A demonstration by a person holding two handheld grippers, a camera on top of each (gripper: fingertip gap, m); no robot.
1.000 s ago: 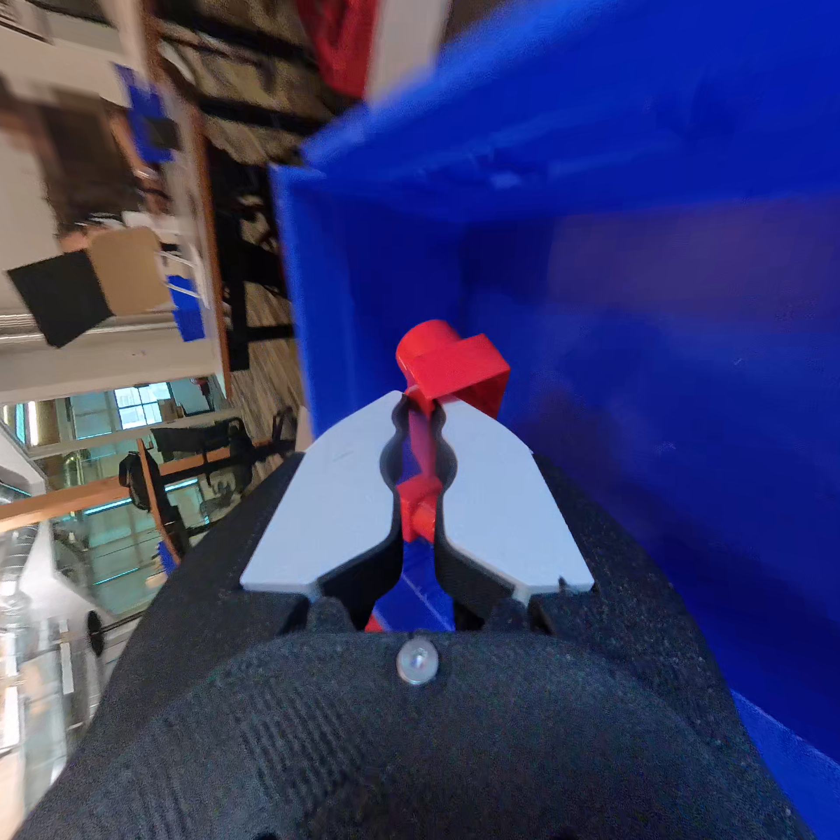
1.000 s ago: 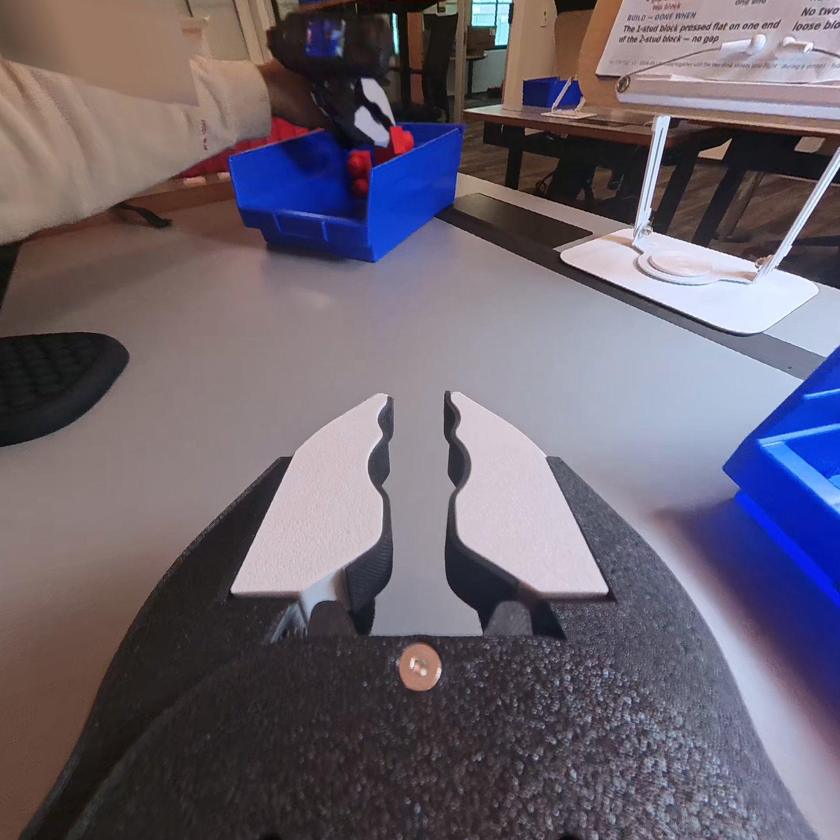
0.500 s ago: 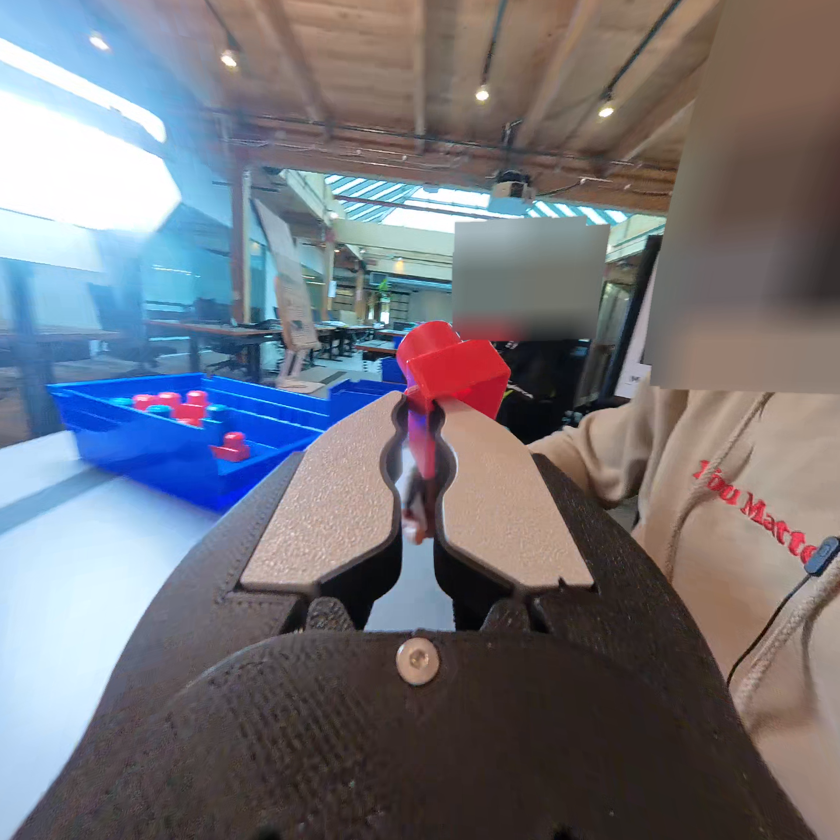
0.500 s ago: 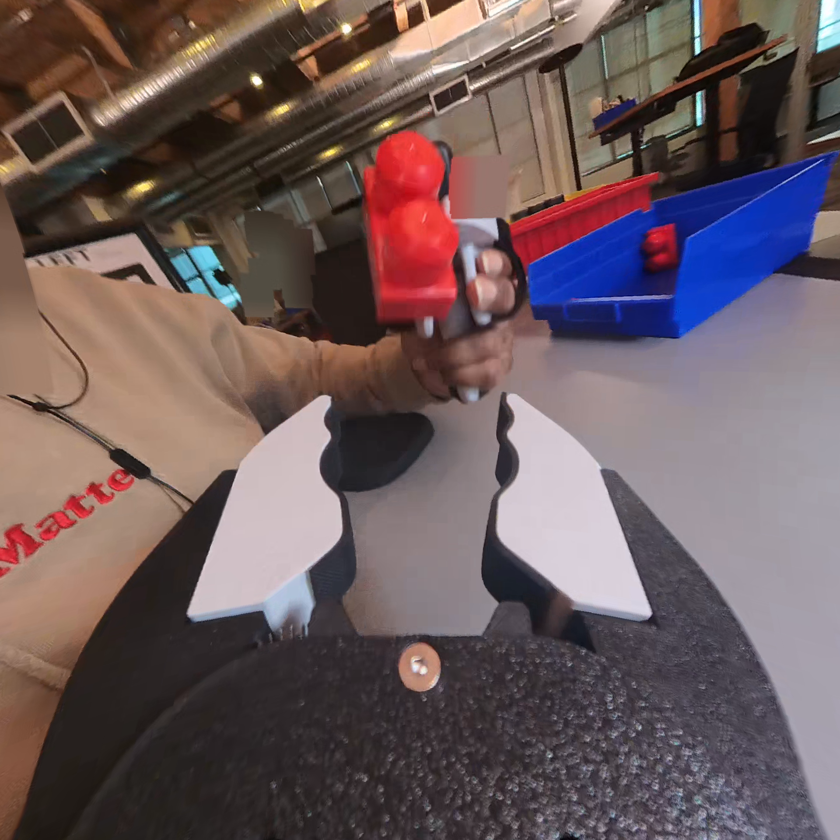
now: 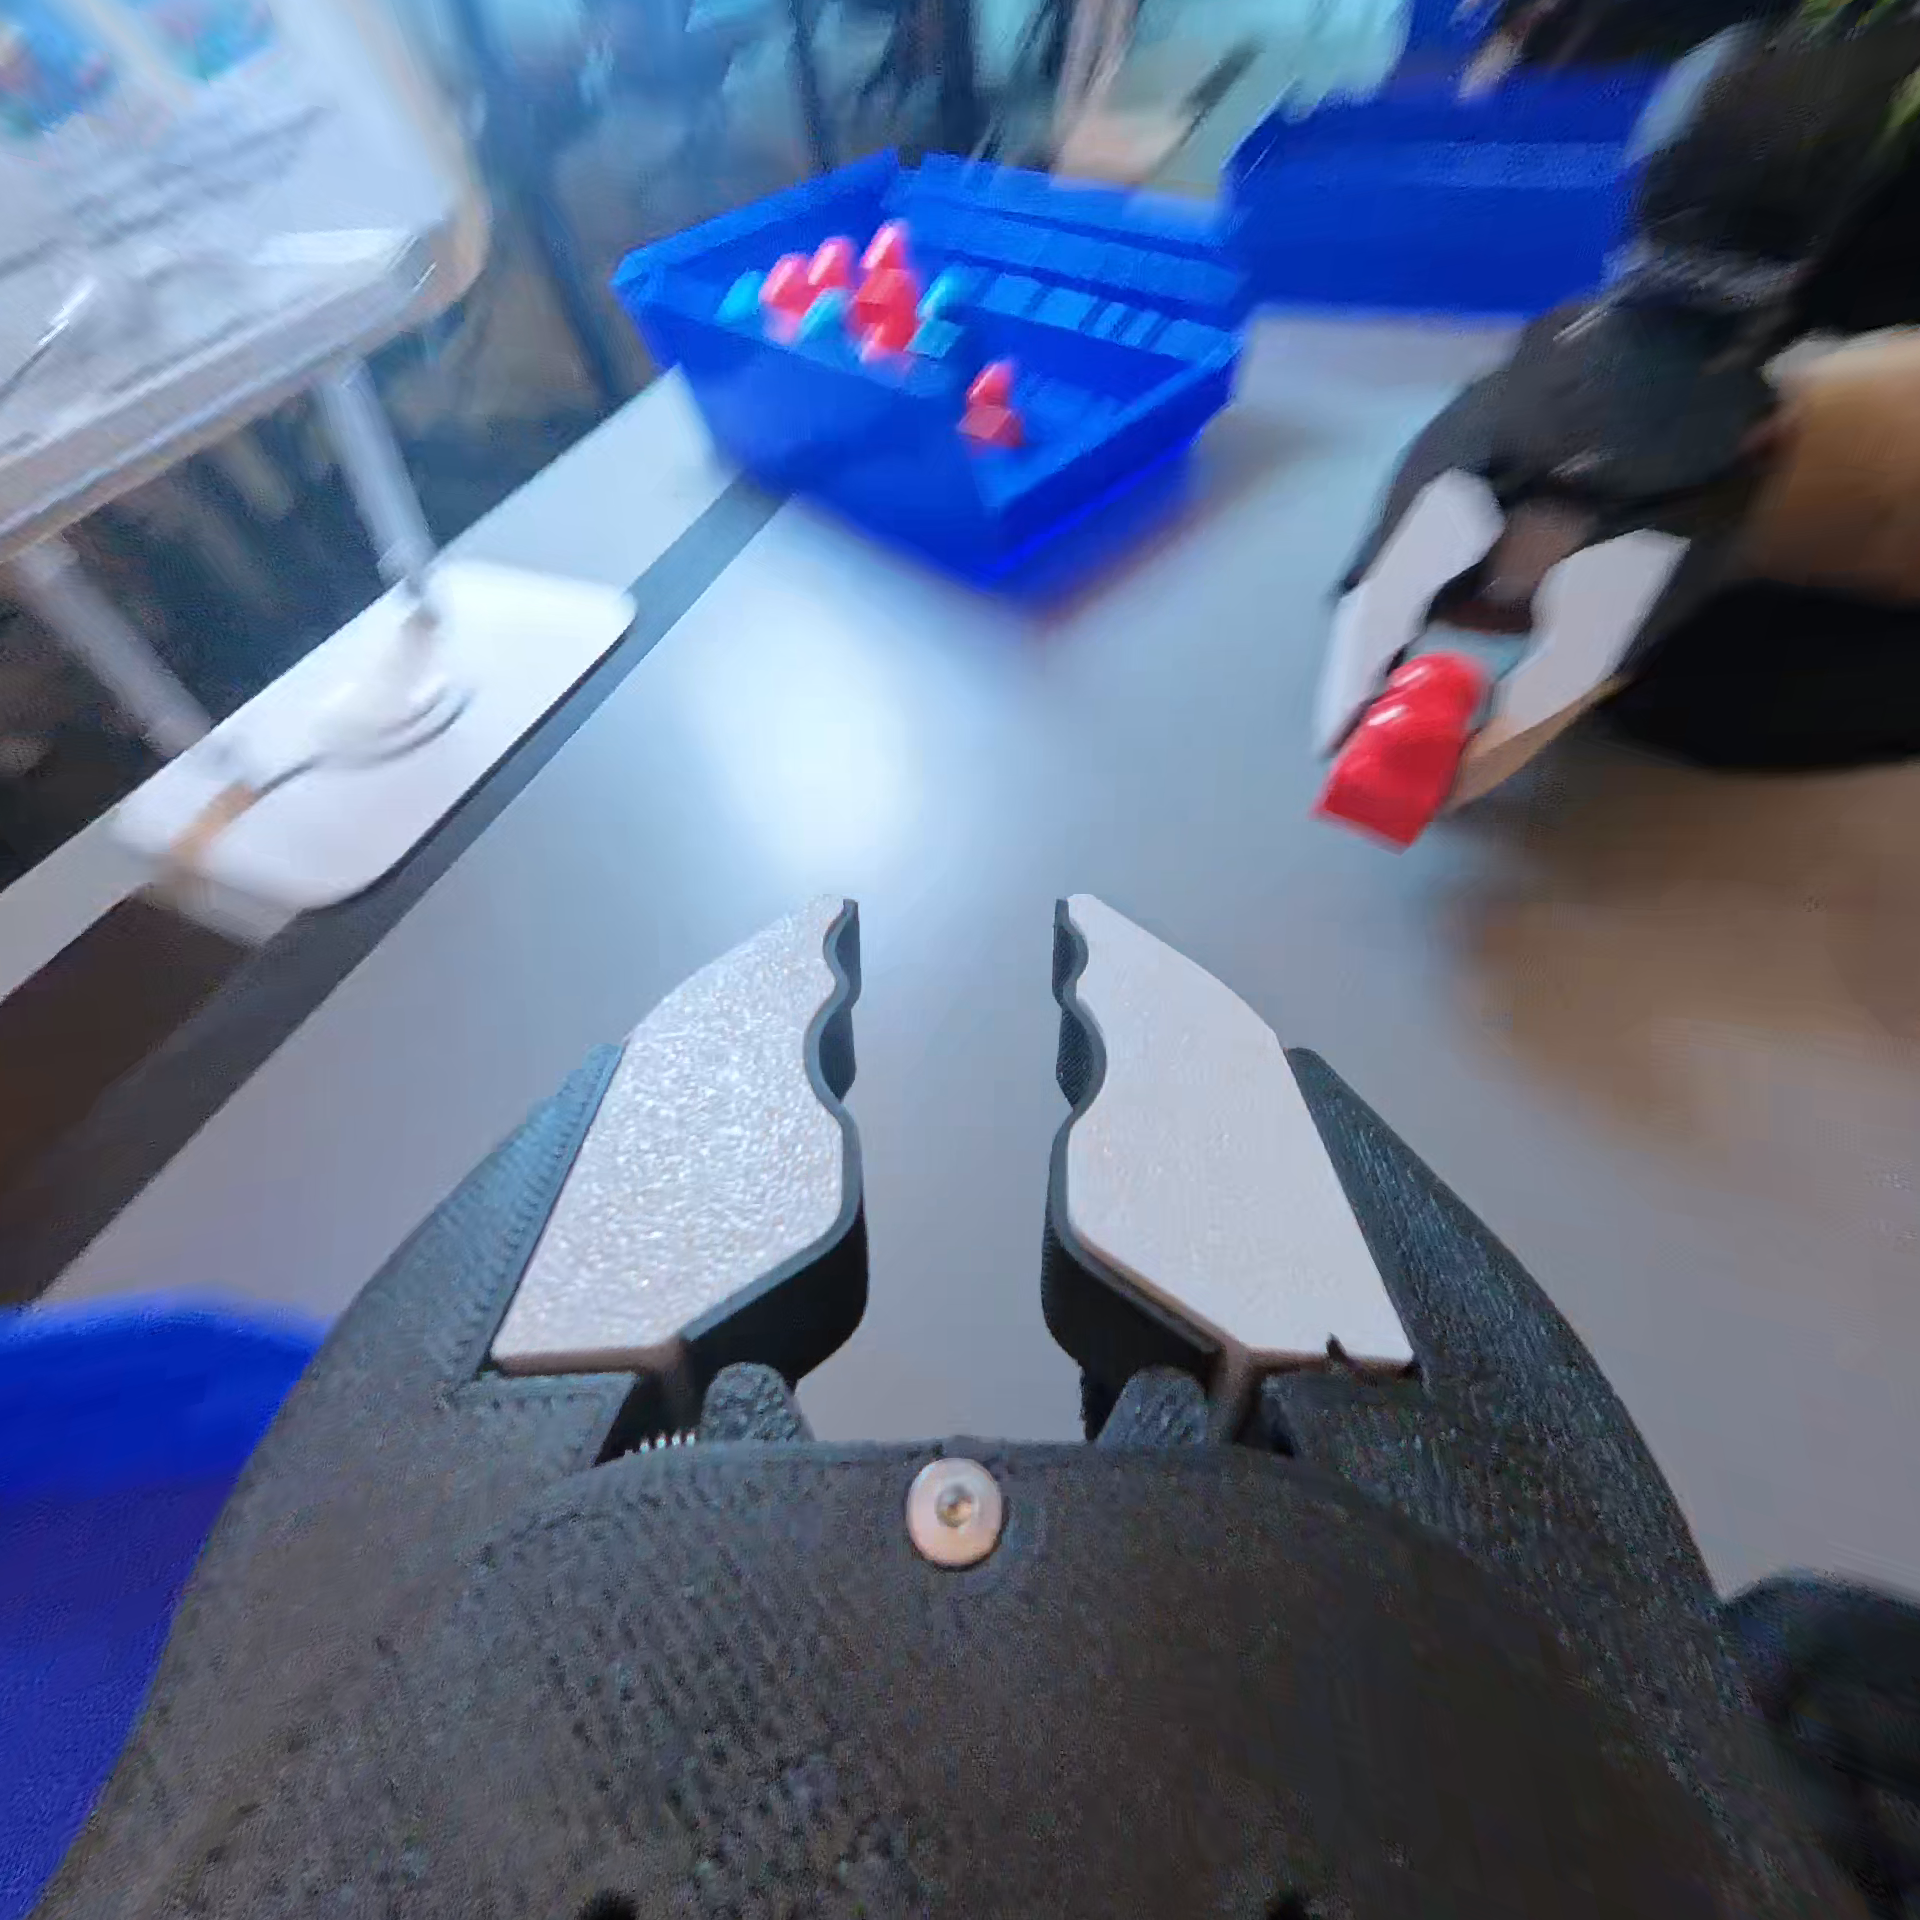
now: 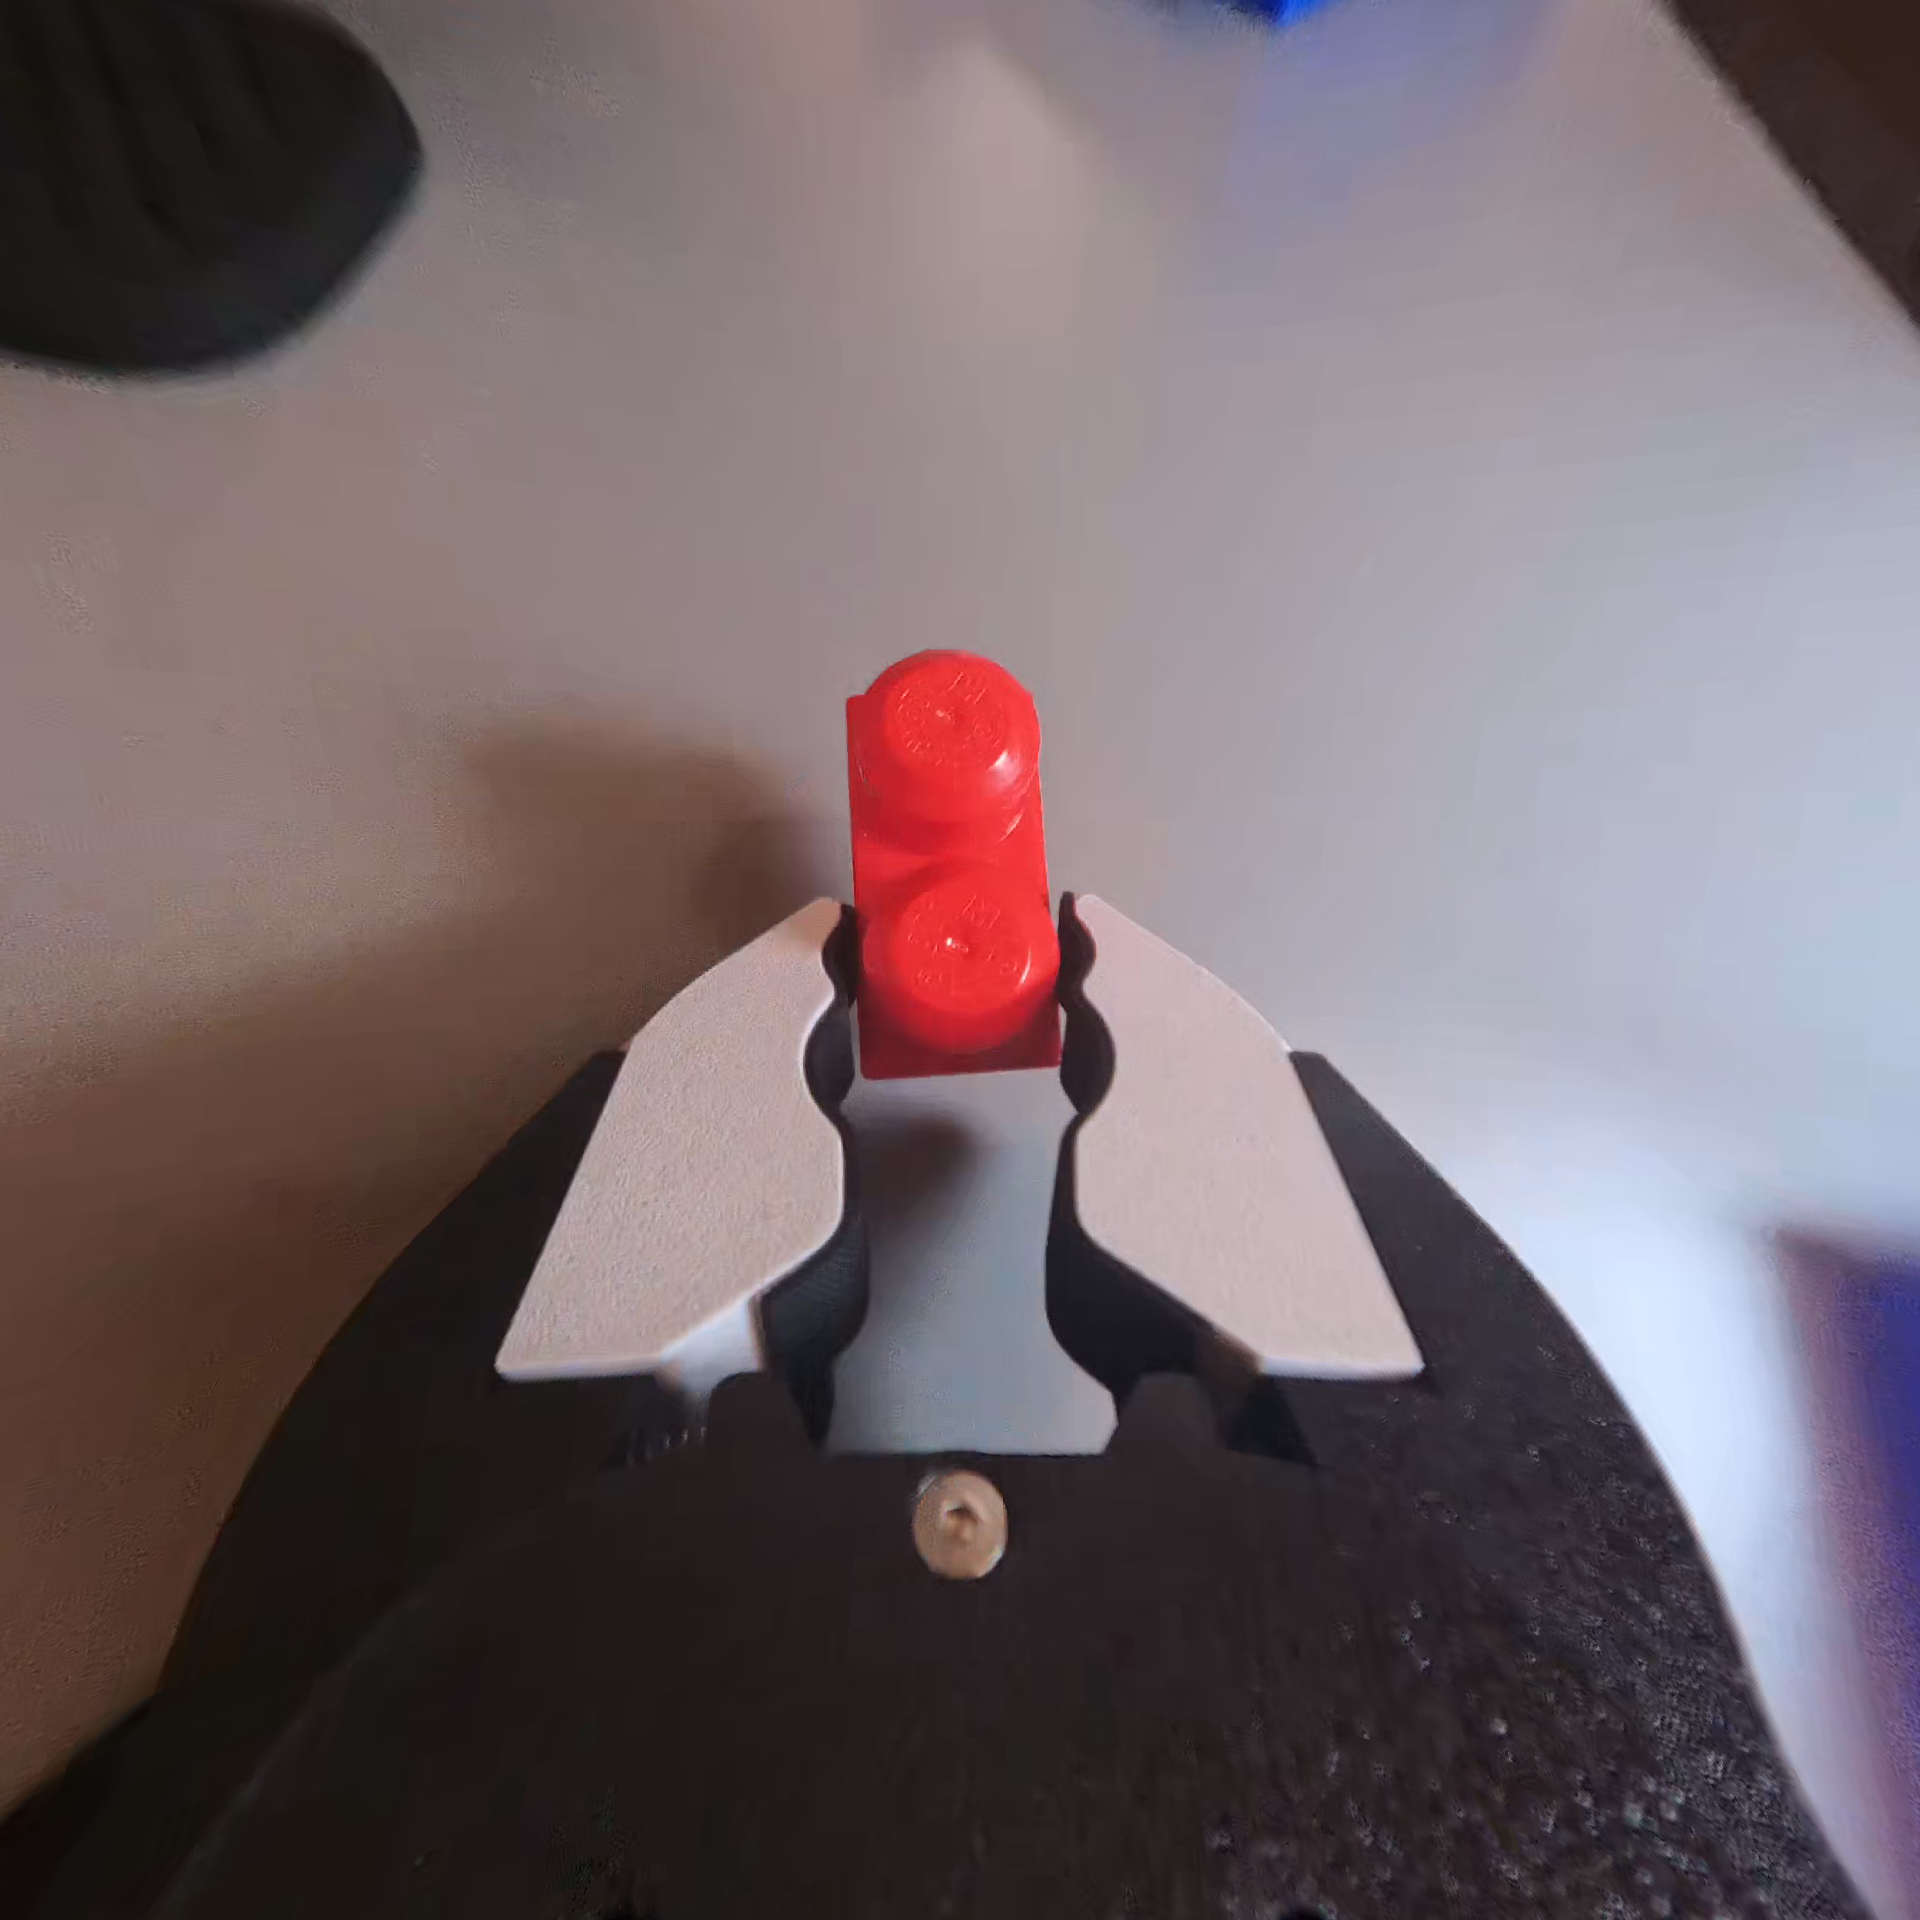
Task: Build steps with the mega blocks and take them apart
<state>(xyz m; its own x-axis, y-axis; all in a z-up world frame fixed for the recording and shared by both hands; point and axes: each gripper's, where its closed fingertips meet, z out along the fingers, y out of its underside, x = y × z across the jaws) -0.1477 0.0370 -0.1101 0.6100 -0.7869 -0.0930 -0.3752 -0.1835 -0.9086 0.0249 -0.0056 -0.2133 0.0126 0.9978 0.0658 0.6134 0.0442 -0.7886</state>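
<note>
between my right gripper (image 6: 958, 940) tips sits a red 2-stud block (image 6: 948, 873), studs facing the cam, pinched at its near end just over the grey table (image 6: 1351, 623). my left gripper (image 5: 956, 940) hangs w/ jaws apart, nothing in them. farther off, a blue bin (image 5: 1091, 488) holds red & teal blocks (image 5: 883, 301), blurry.

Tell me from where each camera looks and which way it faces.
Left wrist view: sits on the open left hand-held gripper, facing across the grey table toward a blue bin.
Right wrist view: sits on the right hand-held gripper, facing down at the table.
Shared: the red block in the right hand-held gripper.
</note>
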